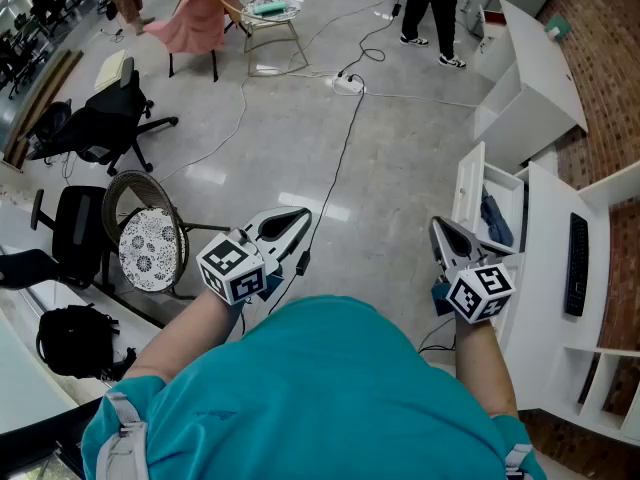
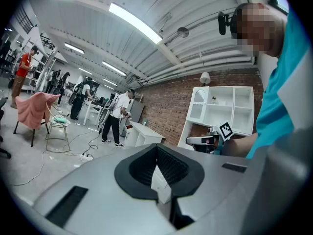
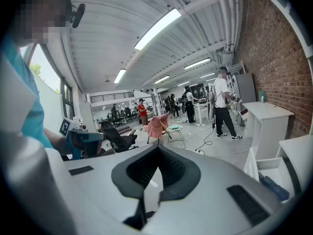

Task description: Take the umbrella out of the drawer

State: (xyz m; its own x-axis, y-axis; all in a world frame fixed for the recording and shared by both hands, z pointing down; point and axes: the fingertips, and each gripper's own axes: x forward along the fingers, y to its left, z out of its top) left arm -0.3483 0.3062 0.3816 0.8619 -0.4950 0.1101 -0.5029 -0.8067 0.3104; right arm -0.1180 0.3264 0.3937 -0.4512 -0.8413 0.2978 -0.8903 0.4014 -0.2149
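2 grippers: your left gripper [image 1: 286, 228] and right gripper [image 1: 447, 240] are both held out in front of you. Each has its jaws closed, with nothing between them.
1 drawer: the white drawer [image 1: 467, 186] is pulled open at your right, near the right gripper's tip but not touching it.
1 umbrella: the umbrella [image 1: 495, 220] lies inside that open drawer, and neither gripper is on it.
Umbrella look: dark blue, folded into a soft, crumpled bundle. The handle can't be made out.
1 keyboard: a black keyboard [image 1: 577, 263] sits on the white desk unit [image 1: 545, 218] that the drawer belongs to.
5 chairs counted: two black office chairs [image 1: 95, 123] on your left, one round wicker chair [image 1: 150, 243] with a patterned cushion, one chair draped in pink cloth [image 1: 200, 18], and one wire chair [image 1: 270, 23] beside it.
1 backpack: a black backpack [image 1: 75, 340] is on the floor at lower left.
1 cable run: a black cable [image 1: 340, 158] crosses the floor to a white power strip [image 1: 348, 85].
People: one person [image 1: 435, 8] stands far ahead. The gripper views show several more in the distance.
Surface: bare grey concrete floor [image 1: 400, 158].
Room: large open workshop with a brick wall [image 1: 610, 78] on your right, a white ceiling and strip lights [image 2: 134, 21].
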